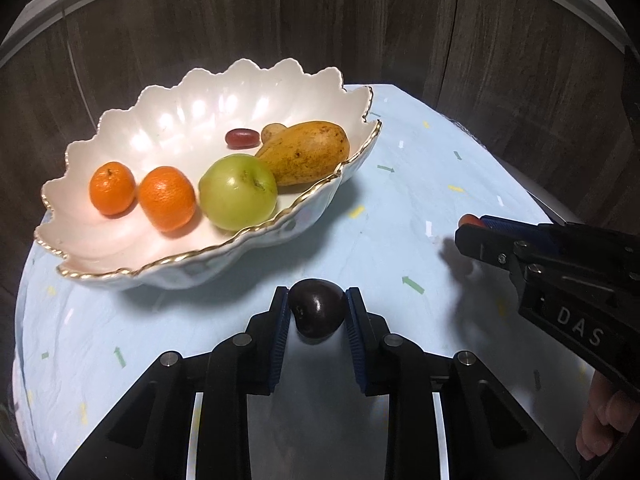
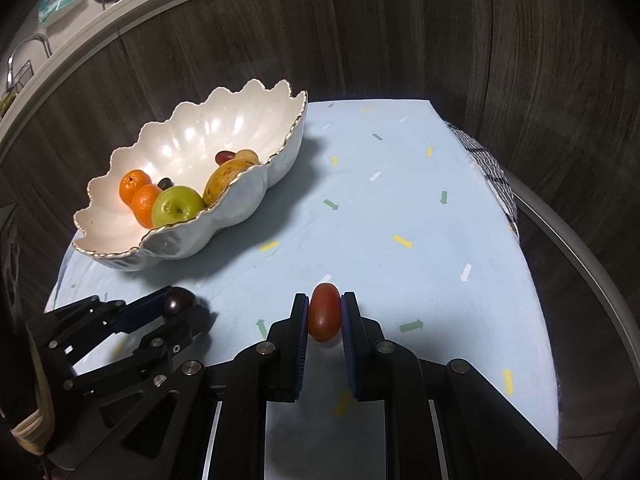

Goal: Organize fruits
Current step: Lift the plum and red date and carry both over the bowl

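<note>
A white scalloped bowl (image 1: 120, 280) with a gold rim stands on the light blue tablecloth (image 1: 400, 220). It holds two mandarins (image 1: 112, 188), a green apple (image 1: 238, 192), a brown pear (image 1: 306, 152) and a small red date (image 1: 242, 138). My left gripper (image 1: 317, 314) is shut on a dark plum (image 1: 317, 312), just in front of the bowl. My right gripper (image 2: 325, 318) is shut on a red-brown date (image 2: 325, 317) above the cloth, right of the bowl (image 2: 180, 244). The left gripper (image 2: 176, 308) and its dark plum (image 2: 179, 300) also show in the right wrist view.
Dark wood panels (image 2: 400, 40) rise behind the table. A checked cloth (image 2: 492, 172) hangs at the table's right edge. A shelf (image 2: 80, 4) with kitchen items runs along the upper left. A small dark fruit (image 2: 165, 183) lies in the bowl behind the apple.
</note>
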Tool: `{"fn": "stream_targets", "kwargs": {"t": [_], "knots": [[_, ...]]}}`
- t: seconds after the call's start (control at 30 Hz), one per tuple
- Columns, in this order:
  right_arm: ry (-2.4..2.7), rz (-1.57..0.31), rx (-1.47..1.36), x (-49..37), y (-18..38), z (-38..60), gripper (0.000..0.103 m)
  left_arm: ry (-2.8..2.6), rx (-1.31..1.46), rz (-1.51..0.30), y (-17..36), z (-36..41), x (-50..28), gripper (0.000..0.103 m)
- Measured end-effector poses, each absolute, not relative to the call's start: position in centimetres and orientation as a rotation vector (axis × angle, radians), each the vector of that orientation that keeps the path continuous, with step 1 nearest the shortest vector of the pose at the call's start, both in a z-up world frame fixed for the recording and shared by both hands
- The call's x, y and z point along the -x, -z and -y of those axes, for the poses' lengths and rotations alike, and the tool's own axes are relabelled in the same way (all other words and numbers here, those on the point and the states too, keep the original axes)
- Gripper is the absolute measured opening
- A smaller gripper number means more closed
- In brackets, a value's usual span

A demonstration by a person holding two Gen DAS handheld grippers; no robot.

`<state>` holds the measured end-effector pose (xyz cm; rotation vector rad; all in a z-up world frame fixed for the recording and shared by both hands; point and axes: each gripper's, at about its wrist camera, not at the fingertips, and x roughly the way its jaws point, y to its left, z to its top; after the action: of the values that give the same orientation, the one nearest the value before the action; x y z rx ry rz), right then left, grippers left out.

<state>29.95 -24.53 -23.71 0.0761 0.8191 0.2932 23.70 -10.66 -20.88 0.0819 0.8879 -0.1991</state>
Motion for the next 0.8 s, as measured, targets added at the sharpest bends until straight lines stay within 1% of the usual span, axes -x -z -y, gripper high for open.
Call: {"fn": "stream_targets", "kwargs": {"t": [0.8], "knots": [[-0.312, -0.743, -0.013, -26.0, 18.5, 20.3, 0.018, 0.127, -0.036, -0.834, 15.2, 4.9, -19.6, 0.028]]}}
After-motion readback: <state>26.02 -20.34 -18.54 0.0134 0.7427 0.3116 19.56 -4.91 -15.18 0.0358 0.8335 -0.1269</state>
